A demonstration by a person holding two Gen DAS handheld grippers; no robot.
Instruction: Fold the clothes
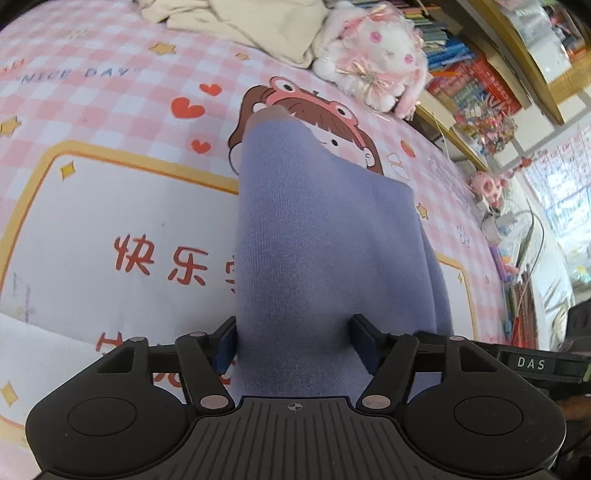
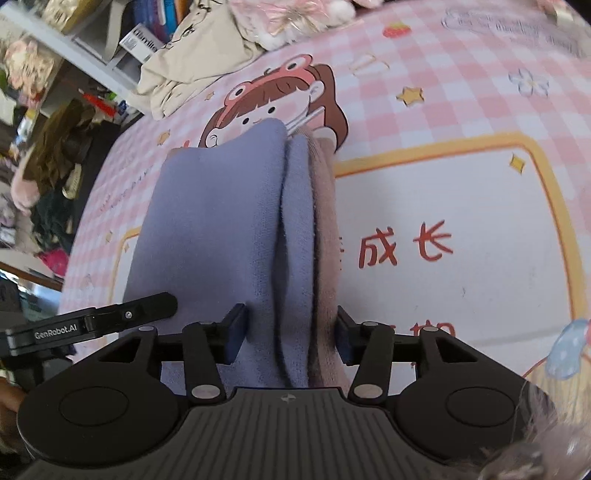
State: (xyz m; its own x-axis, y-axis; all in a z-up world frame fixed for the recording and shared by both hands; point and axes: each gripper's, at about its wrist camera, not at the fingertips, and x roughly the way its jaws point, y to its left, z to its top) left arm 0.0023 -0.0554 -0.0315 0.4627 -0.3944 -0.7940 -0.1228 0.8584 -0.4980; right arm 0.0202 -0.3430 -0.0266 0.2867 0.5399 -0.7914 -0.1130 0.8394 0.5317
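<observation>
A lavender-blue knit garment (image 1: 314, 229) with a mauve band at its far end lies on the pink checked bed sheet (image 1: 110, 110). My left gripper (image 1: 293, 341) is shut on a thick bunch of it, fabric filling the gap between the blue pads. In the right wrist view the same garment (image 2: 207, 221) shows folded layers, blue beside a mauve-brown layer (image 2: 325, 221). My right gripper (image 2: 291, 338) is shut on those layers. The left gripper's body (image 2: 92, 321) shows at the right view's left edge.
A beige garment (image 1: 258, 26) is heaped at the far end of the bed, next to a pink and white plush toy (image 1: 376, 59). Bookshelves (image 1: 480, 74) stand beside the bed. The sheet (image 2: 461, 221) carries a cartoon girl print and red characters.
</observation>
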